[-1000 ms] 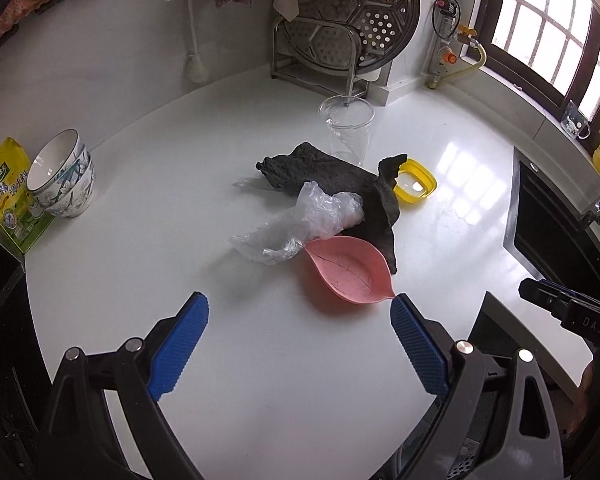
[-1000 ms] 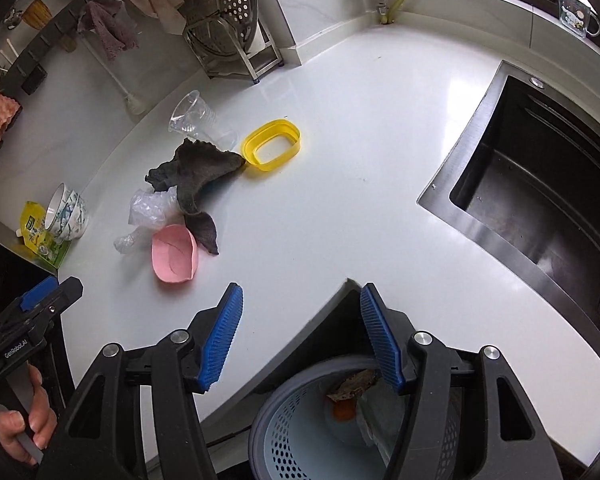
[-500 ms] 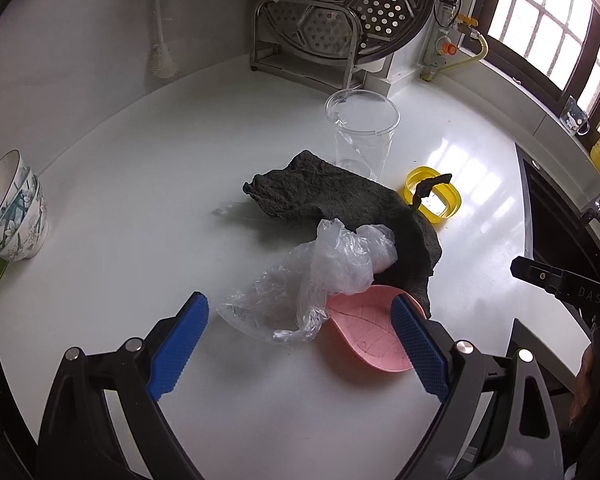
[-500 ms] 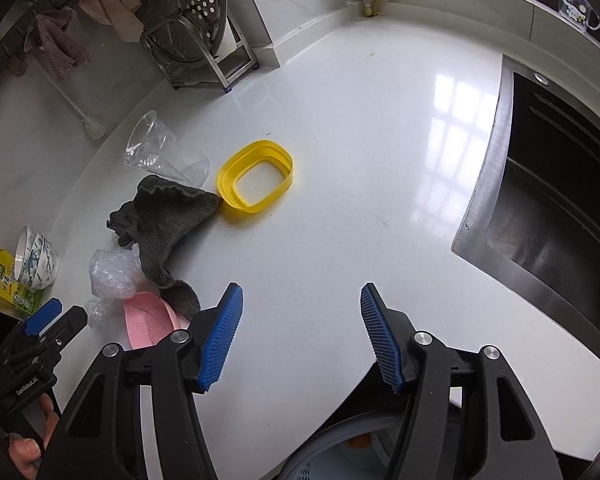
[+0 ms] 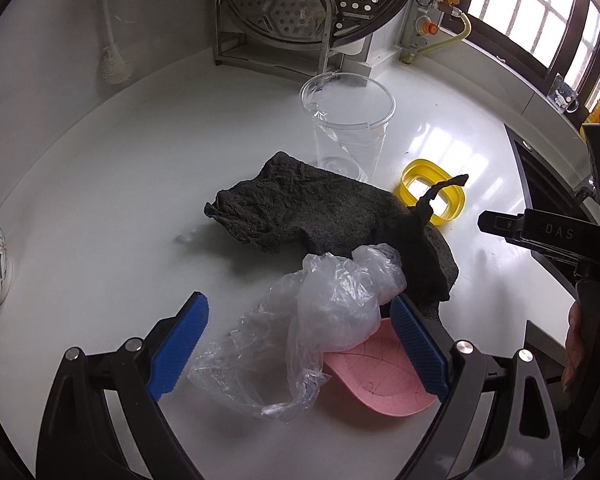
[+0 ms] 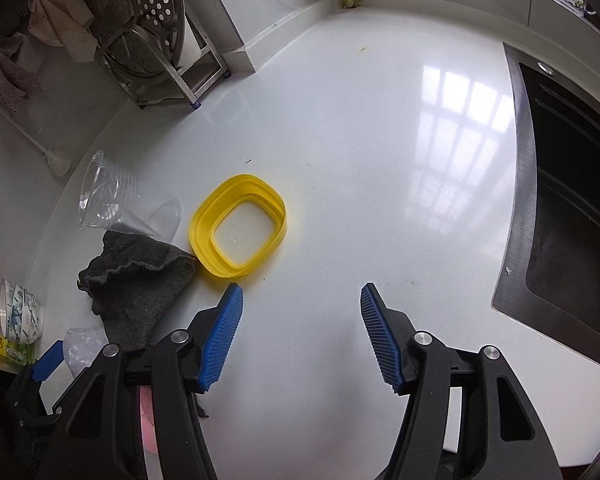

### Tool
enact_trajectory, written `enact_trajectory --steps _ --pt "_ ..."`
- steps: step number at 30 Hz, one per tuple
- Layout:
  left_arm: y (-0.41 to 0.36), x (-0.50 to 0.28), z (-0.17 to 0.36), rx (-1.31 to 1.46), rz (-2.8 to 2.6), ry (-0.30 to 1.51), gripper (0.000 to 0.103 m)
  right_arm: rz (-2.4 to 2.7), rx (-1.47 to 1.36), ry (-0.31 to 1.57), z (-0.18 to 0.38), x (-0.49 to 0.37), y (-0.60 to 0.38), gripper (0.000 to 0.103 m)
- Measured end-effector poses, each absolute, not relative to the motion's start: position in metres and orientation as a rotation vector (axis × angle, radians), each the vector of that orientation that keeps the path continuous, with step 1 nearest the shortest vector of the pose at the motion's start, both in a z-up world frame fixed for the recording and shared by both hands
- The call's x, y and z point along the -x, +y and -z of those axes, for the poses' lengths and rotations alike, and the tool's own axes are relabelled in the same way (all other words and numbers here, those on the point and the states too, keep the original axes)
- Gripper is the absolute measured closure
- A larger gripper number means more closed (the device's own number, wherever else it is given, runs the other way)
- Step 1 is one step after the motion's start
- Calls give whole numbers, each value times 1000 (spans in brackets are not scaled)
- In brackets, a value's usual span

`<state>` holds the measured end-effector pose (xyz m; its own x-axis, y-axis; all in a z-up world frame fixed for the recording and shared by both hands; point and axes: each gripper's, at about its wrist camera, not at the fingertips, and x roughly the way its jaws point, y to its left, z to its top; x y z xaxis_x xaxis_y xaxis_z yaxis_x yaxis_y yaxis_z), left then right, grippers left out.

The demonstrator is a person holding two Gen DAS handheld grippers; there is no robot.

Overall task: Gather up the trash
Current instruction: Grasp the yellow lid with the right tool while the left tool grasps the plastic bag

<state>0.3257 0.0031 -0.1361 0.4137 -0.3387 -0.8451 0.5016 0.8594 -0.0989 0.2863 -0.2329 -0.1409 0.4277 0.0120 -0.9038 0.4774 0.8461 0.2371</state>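
So the crumpled clear plastic bag [image 5: 320,320] is what the next move seems to hinge on. It's sprawled on the white countertop [image 5: 100,200], partly draped over the pink leaf-shaped dish [image 5: 380,384] and touching the near edge of the dark grey rag [image 5: 320,216]. Its long axis is seen running diagonally, from the low loose end up to the puffier end by the rag.

The left gripper [image 5: 300,348] is spread wide with nothing gripped, and the bag is already framed between its blue pads, so that hand is judged the nearer one by far.

The right gripper [image 6: 300,336] is also held wide and empty, over bare counter just past the yellow plastic ring [image 6: 238,228], well apart from the bag.
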Motion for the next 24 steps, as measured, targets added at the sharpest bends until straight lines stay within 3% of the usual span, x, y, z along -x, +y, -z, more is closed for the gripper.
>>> enact_trajectory --steps 21,22,24 --pt "8 -335 147 -153 534 1040 12 409 -399 1129 161 -334 -229 45" --pt "8 -335 147 -152 535 1039 12 408 -389 1129 161 -336 -227 47" --pt "8 -335 146 -151 533 1039 12 401 -367 1131 161 -338 -223 62"
